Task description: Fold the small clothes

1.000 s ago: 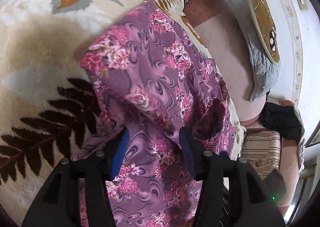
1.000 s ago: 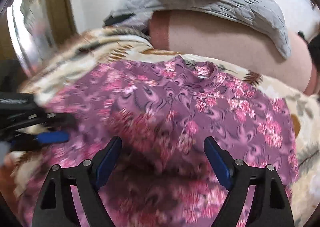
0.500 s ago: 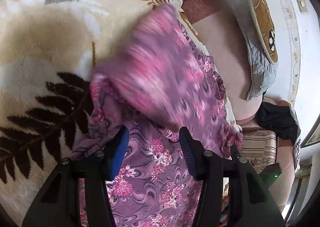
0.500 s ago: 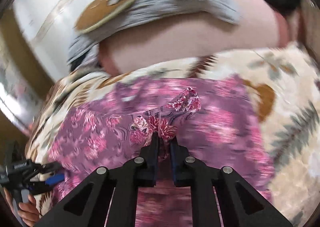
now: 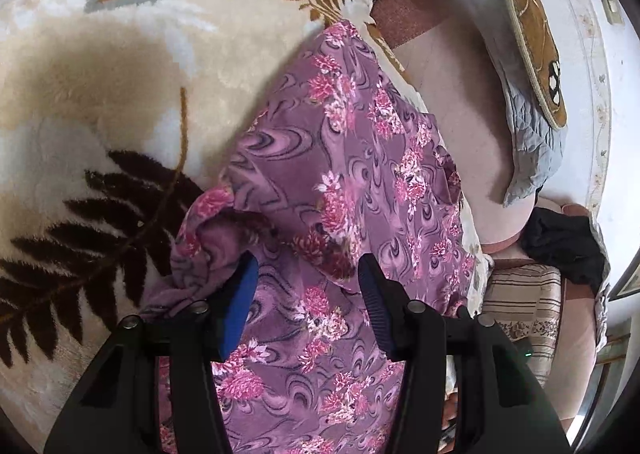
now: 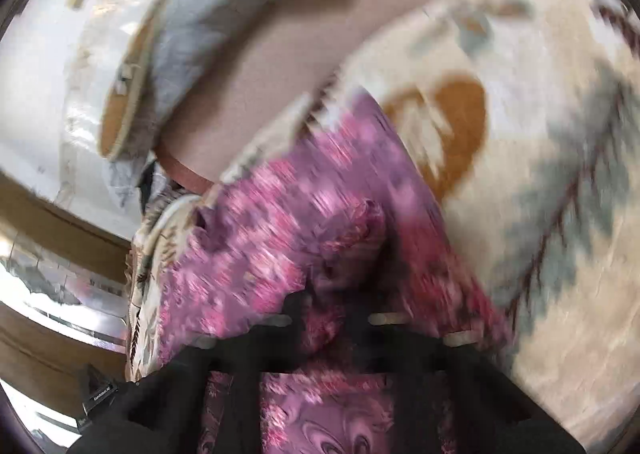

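Blanket (image 5: pixel 100 102); garment (image 5: pixel 340 174) between open jaws

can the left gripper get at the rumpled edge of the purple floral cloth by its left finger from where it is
Probably yes: the left gripper has its jaws open right over the purple floral cloth, and the rumpled edge lies uncovered beside its left finger.

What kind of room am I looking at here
Likely a bedroom or living room at home: a plush leaf-patterned blanket under the purple floral garment, a quilted grey cover, and a pink upholstered cushion.
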### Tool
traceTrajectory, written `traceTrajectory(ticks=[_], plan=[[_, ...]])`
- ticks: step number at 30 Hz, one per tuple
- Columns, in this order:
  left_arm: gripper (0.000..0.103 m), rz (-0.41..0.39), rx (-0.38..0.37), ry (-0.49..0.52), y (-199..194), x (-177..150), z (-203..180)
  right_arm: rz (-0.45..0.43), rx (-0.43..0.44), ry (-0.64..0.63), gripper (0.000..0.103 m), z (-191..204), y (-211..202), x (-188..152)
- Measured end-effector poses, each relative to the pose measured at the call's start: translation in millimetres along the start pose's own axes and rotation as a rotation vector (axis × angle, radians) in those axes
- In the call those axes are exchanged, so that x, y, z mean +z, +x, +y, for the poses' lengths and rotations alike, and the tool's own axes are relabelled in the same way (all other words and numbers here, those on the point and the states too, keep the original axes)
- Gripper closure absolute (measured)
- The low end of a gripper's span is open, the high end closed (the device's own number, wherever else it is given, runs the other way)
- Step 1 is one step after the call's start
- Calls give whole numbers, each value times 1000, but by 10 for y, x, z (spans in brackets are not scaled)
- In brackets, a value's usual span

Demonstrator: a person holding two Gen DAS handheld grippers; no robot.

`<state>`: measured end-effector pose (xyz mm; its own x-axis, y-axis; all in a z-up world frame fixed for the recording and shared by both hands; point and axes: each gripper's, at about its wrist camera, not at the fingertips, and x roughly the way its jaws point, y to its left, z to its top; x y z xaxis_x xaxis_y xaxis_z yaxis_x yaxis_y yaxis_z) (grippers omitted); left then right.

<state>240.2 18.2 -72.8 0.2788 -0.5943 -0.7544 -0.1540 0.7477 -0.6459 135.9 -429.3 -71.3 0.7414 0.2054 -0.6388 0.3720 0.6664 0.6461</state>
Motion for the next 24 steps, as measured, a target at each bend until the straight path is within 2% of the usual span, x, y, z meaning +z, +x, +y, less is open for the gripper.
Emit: traceTrajectory(ticks=[2, 4, 5, 7, 8, 9, 10, 12, 13, 14, 16, 17, 18, 20, 21, 22, 23, 24], plan=[[53, 3, 21, 15, 28, 21, -19, -96, 56, -20, 95, 81, -205, 84], [53, 7, 25, 14, 85, 44, -29, -102, 6, -38, 95, 67, -209, 145], [53, 7, 31, 20, 96, 52, -38, -65, -46, -51, 95, 27, -134, 153], [53, 16, 49, 47, 95, 51, -76, 104, -247, -51, 93, -175, 141, 102], [53, 24, 62, 71, 81, 36, -97, 115, -227, -31, 93, -238, 131, 73], [53, 33, 76, 92, 65, 13, -106, 83, -195, 3, 88, -281, 22, 64], [53, 44, 88, 114, 38, -31, -118, 31, -190, 39, 84, -301, -141, 63], [53, 58, 70, 137, -30, -148, -153, -113, -150, 41, 83, -239, -465, 85], [53, 65, 41, 149, -58, -212, -205, -149, -118, 20, 83, -175, -541, 108], [53, 68, 19, 178, -74, -277, -308, -154, -98, 5, 83, -130, -550, 132], [53, 52, 32, 249, -61, -327, -531, -100, -49, -40, 82, 19, -414, 172], [52, 43, 36, 275, -46, -329, -605, -75, -60, -65, 78, 63, -336, 167], [52, 26, 64, 315, 4, -301, -724, -53, -97, -101, 69, 120, -239, 152], [52, 17, 123, 328, 106, -212, -821, -8, -186, -159, 64, 149, -30, 101], [52, 22, 132, 325, 136, -173, -827, 38, -196, -166, 68, 107, 42, 66], [52, 28, 143, 314, 170, -120, -823, 102, -207, -182, 90, 81, 135, 19], [52, 30, 145, 310, 177, -79, -810, 97, -210, -213, 97, 97, 102, -49], [52, 25, 154, 315, 183, -39, -802, 66, -203, -260, 97, 128, 4, -95]])
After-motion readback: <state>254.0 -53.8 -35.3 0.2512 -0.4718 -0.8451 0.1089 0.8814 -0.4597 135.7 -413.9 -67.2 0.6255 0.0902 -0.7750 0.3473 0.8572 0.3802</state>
